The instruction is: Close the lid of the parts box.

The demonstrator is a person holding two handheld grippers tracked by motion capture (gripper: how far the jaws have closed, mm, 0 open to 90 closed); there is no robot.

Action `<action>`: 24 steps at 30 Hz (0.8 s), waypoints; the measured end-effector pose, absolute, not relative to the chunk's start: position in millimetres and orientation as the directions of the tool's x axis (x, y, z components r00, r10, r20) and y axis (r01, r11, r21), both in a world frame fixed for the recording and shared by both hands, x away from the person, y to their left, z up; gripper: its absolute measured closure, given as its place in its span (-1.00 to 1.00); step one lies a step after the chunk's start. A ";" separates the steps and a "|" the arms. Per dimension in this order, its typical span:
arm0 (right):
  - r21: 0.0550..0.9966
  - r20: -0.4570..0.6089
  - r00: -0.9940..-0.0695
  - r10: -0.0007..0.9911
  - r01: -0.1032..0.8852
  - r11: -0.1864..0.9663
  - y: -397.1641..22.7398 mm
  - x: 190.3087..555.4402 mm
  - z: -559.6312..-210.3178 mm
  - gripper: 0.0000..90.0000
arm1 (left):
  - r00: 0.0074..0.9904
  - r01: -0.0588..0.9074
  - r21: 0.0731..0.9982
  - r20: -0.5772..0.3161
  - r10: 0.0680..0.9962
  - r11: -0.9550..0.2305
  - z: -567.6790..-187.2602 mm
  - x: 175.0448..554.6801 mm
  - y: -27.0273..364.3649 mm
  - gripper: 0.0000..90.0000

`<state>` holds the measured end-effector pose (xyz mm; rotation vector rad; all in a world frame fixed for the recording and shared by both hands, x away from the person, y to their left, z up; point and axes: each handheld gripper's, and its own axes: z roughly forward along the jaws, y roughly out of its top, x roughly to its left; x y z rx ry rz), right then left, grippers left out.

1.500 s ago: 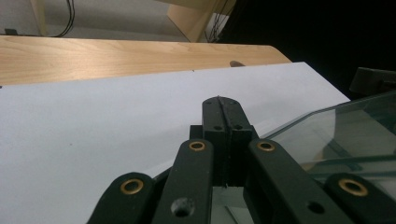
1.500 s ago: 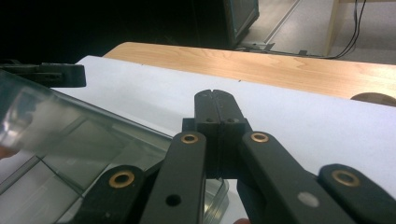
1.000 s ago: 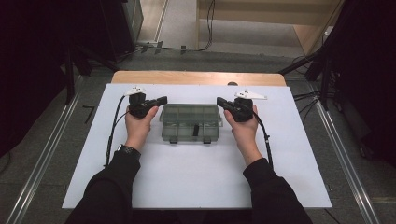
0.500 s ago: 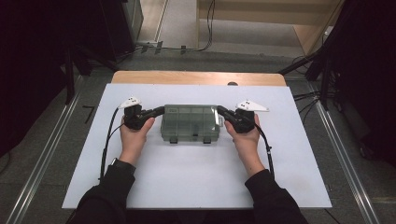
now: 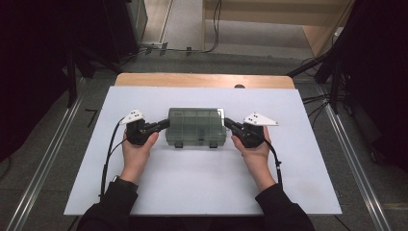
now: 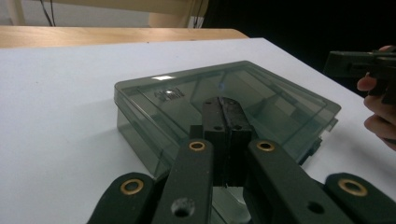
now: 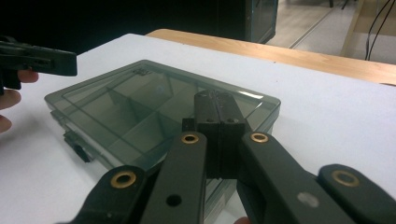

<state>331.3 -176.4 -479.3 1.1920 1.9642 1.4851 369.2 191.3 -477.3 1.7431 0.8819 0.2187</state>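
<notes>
The compartment box (image 5: 196,127), smoky clear plastic with its lid down, lies flat near the middle of the white worktop (image 5: 202,187), and a tool comes at each short end. The left tool (image 5: 164,124) has its jaws clenched together with nothing between them, the tip at the box's left end; from the left tool's own camera (image 6: 226,109) the tip appears to lie on or just over the lid edge, though contact is hard to judge. The right tool (image 5: 228,123) is likewise clenched and empty, its tip (image 7: 215,107) at the right end. Two latches (image 5: 179,145) face the person. Beyond the white sheet runs a wooden edge (image 5: 202,80).
</notes>
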 end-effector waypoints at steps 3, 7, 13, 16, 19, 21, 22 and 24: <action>0.918 0.178 -0.557 0.811 0.392 0.068 -177.4 326.9 -481.1 0.96 | 0.714 0.439 0.890 -0.266 0.647 -0.119 -478.1 362.0 190.8 1.00; 0.918 0.186 -0.559 0.808 0.393 0.060 -178.9 321.3 -483.4 0.96 | 0.716 0.437 0.890 -0.260 0.647 -0.126 -480.3 354.7 191.4 1.00; 0.917 0.184 -0.567 0.803 0.393 0.067 -177.3 314.9 -485.7 0.96 | 0.713 0.439 0.890 -0.261 0.651 -0.123 -482.0 344.8 194.5 1.00; 0.917 0.187 -0.569 0.801 0.393 0.065 -177.5 311.7 -485.0 0.96 | 0.709 0.440 0.890 -0.262 0.655 -0.120 -483.3 341.9 196.4 1.00; 0.914 0.195 -0.568 0.800 0.401 0.063 -177.7 308.7 -486.0 0.96 | 0.706 0.442 0.889 -0.259 0.659 -0.124 -484.8 340.2 197.3 1.00; 0.913 0.187 -0.569 0.801 0.402 0.073 -176.6 306.8 -487.9 0.96 | 0.706 0.440 0.889 -0.254 0.661 -0.128 -485.9 339.9 197.0 1.00; 0.912 0.183 -0.572 0.800 0.403 0.079 -175.8 306.1 -489.0 0.96 | 0.705 0.441 0.888 -0.254 0.663 -0.128 -486.7 340.2 196.8 1.00; 0.910 0.179 -0.575 0.798 0.405 0.088 -174.1 305.5 -490.9 0.96 | 0.703 0.445 0.886 -0.257 0.663 -0.130 -488.3 340.6 196.2 1.00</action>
